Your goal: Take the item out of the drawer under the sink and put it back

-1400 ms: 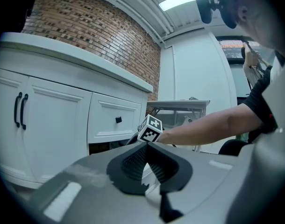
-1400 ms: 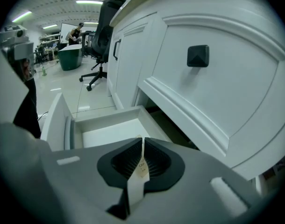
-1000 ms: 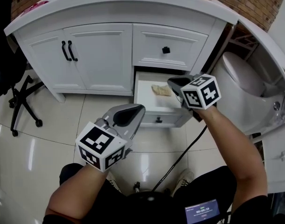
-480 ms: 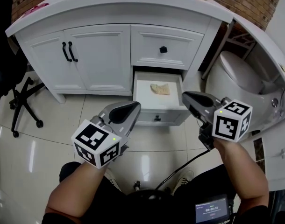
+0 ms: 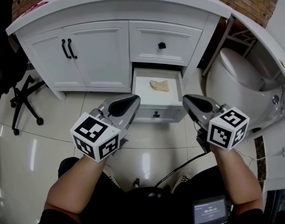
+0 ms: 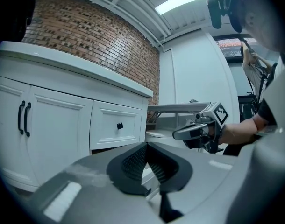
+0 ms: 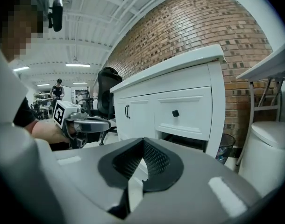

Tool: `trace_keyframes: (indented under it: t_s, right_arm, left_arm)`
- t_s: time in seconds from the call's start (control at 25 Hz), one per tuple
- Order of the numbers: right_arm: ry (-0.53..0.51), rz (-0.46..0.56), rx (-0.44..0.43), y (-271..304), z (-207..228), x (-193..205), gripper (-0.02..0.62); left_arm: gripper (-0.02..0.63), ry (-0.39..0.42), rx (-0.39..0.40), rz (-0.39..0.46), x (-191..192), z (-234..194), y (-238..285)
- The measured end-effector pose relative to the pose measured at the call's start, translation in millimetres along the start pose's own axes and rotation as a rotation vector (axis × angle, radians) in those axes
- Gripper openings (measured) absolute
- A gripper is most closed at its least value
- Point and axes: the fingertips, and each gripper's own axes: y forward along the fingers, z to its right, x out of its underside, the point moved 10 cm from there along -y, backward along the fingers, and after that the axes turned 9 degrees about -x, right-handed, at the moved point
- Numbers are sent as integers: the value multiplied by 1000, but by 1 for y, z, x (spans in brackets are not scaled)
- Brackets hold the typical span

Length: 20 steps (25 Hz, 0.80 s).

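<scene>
The lower drawer (image 5: 156, 113) under the sink counter stands pulled out. A crumpled tan item (image 5: 160, 85) lies inside it on the white bottom. My left gripper (image 5: 128, 102) hovers in front of the drawer's left corner, jaws shut and empty. To the right of the drawer front, my right gripper (image 5: 192, 101) also hangs shut with nothing in it. Each gripper shows in the other's view: the right gripper (image 6: 195, 132) and the left gripper (image 7: 91, 123). Neither touches the drawer or the item.
Above the open drawer is a shut drawer with a black knob (image 5: 161, 45); to its left are cabinet doors with black handles (image 5: 67, 49). A toilet (image 5: 240, 71) stands at the right, an office chair (image 5: 21, 101) at the left. A black cable (image 5: 182, 162) runs over the tiled floor.
My right gripper has drawn back from over the open drawer to its right front. The tan item stays in the drawer. The left gripper has barely shifted.
</scene>
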Motion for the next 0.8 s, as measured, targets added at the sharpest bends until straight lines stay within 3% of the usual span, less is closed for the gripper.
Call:
trace_keyframes:
  t_s: [0.8]
  right_arm:
    - [-4, 47, -21, -30, -28, -5, 8]
  left_arm:
    - [5, 35, 2, 22, -10, 22, -22]
